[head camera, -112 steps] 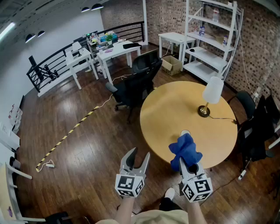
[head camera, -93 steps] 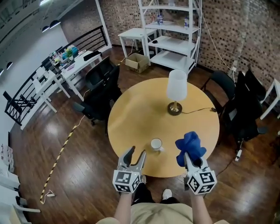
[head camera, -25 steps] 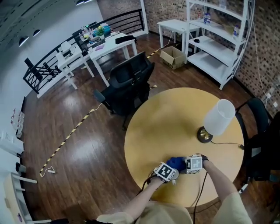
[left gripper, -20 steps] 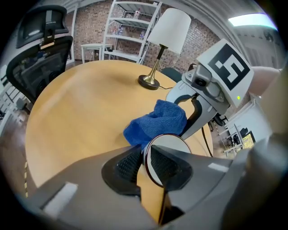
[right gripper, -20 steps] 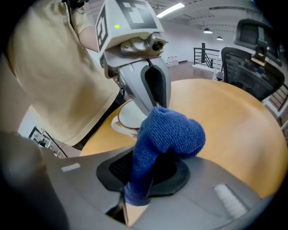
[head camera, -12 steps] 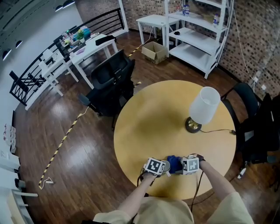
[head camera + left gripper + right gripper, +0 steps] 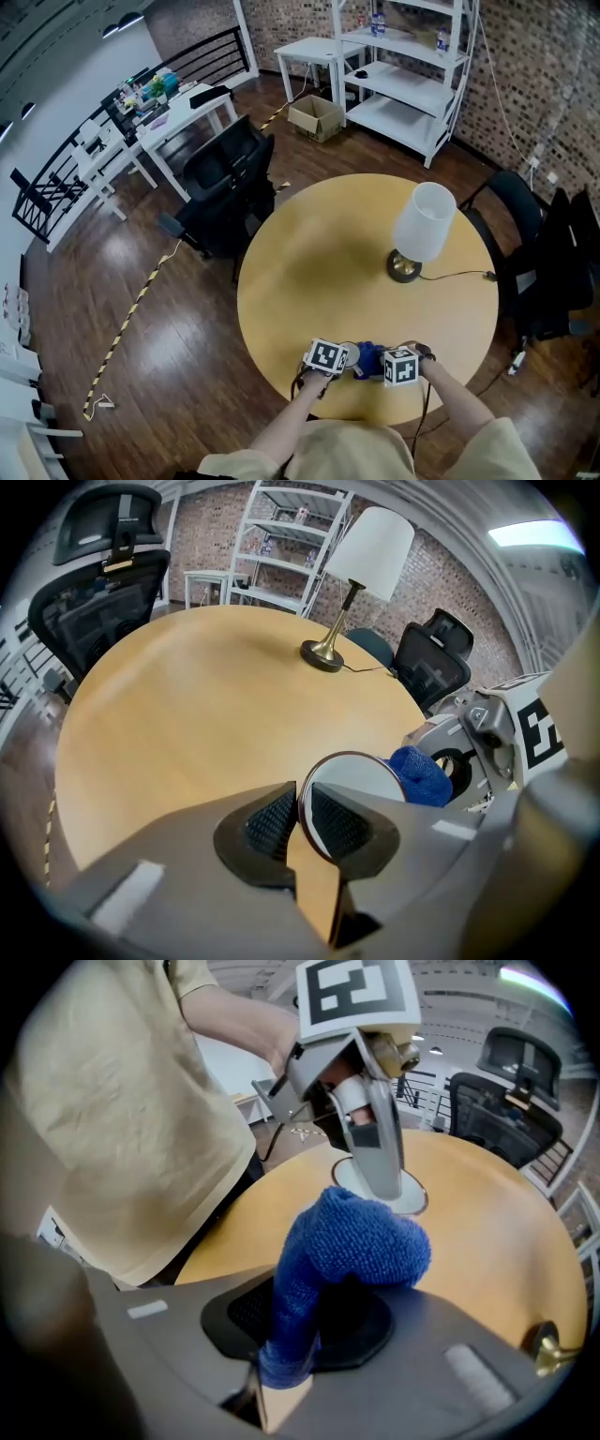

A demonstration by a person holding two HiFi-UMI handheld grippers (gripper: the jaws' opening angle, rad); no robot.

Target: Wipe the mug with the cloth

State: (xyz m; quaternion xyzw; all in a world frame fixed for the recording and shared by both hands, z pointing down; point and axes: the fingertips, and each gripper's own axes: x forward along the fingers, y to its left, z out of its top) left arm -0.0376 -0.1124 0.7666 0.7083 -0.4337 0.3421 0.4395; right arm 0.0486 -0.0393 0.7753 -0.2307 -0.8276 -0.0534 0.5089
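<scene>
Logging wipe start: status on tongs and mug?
Left tongs just closed, pinching mug rim. Right tongs clamped on cloth, cloth beside mug. Lamp stands apart, not in the way.

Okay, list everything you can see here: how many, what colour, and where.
Round wooden table: one, tan, centre.
White ceramic mug: one, table's near edge.
Blue terry cloth: one, next to the mug.
Table lamp: one, white shade, brass base, on the table.
Office chairs: at least two, black, around the table.
Metal shelf unit: one, white, by the brick wall.
Side tables: at least two, white, far side.
Cardboard box: one, brown, on the wooden floor.
Left gripper: one, grey, jaws just closed further on the mug's rim.
Right gripper: one, grey, clamping the cloth.
</scene>
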